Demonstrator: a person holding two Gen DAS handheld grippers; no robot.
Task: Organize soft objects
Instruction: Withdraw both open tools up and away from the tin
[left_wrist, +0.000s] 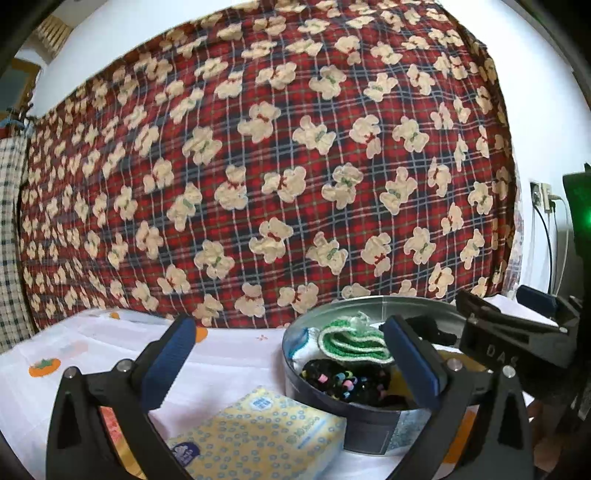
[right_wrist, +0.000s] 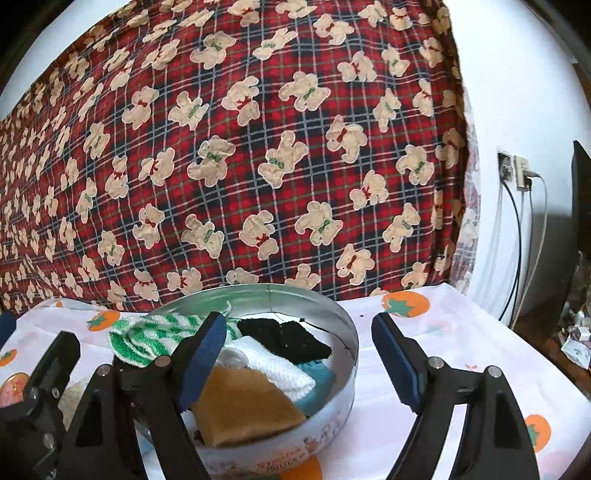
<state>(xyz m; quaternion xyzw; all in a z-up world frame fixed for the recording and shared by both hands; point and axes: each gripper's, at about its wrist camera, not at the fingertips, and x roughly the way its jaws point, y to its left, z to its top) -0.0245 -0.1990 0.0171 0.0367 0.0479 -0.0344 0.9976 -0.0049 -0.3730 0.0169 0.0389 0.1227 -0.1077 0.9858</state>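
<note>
Round tin (right_wrist: 343, 354) sat on white tablecloth (right_wrist: 443, 332) w/ orange fruit print, in front of red plaid bear blanket (right_wrist: 258, 147); held green-white knit piece (right_wrist: 155, 332), black cloth (right_wrist: 284, 338), white cloth (right_wrist: 280, 373), tan cloth (right_wrist: 243, 406), plus black beaded item (left_wrist: 343, 380). Left gripper (left_wrist: 295, 365) stood wide open, nothing between pads, right pad over tin, tissue pack (left_wrist: 258, 435) lying below. Right gripper (right_wrist: 299, 358) also gaped wide, empty, left finger (right_wrist: 203, 354) over tin, right finger over bare cloth.
</note>
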